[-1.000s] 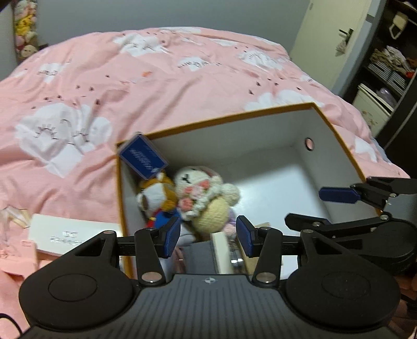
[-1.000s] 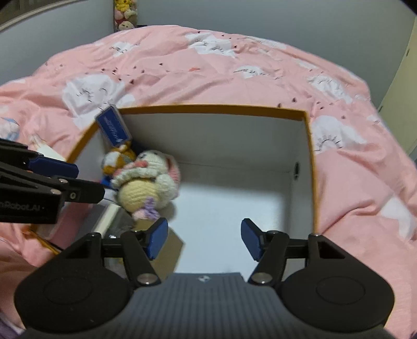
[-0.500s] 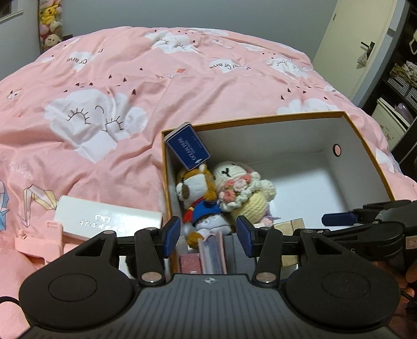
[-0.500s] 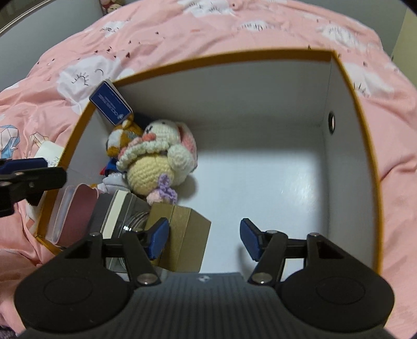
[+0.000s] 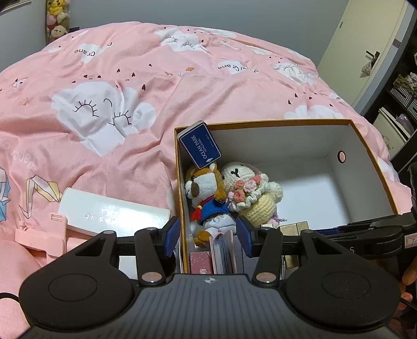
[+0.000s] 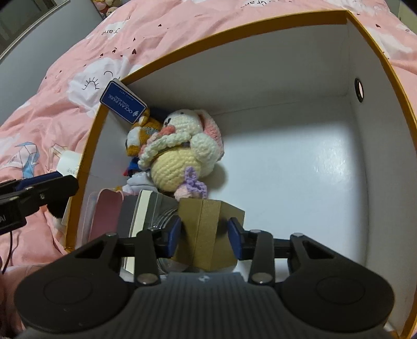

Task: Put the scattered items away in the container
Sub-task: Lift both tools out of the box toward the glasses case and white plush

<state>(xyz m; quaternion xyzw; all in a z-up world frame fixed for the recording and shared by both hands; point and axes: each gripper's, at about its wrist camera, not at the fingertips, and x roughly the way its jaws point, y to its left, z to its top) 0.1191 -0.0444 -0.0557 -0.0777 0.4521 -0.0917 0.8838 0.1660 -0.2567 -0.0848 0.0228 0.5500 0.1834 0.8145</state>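
Observation:
The orange-rimmed white container [image 6: 260, 78] stands on the pink bed. In it lie a gold box [image 6: 208, 216], a crocheted bunny [image 6: 182, 148], a plush dog [image 5: 206, 187], a blue card box [image 5: 199, 146] and some books. My right gripper [image 6: 204, 234] is low inside; its jaws are closing on the gold box, with the pads against its two sides. My left gripper [image 5: 208, 234] hovers open over the container's [image 5: 286, 146] left wall and holds nothing. Outside, to the left, lie a long white box [image 5: 112, 213] and a pink item [image 5: 44, 234].
The pink duvet [image 5: 156, 78] covers the whole bed around the container. A door [image 5: 365, 39] and dark shelves [image 5: 401, 91] stand to the right, and plush toys [image 5: 56, 20] hang at the far wall. The container's right half has bare floor.
The right gripper sank into the container and its jaws narrowed around the gold box. The left gripper drifted left, bringing the white box and pink item into fuller view.

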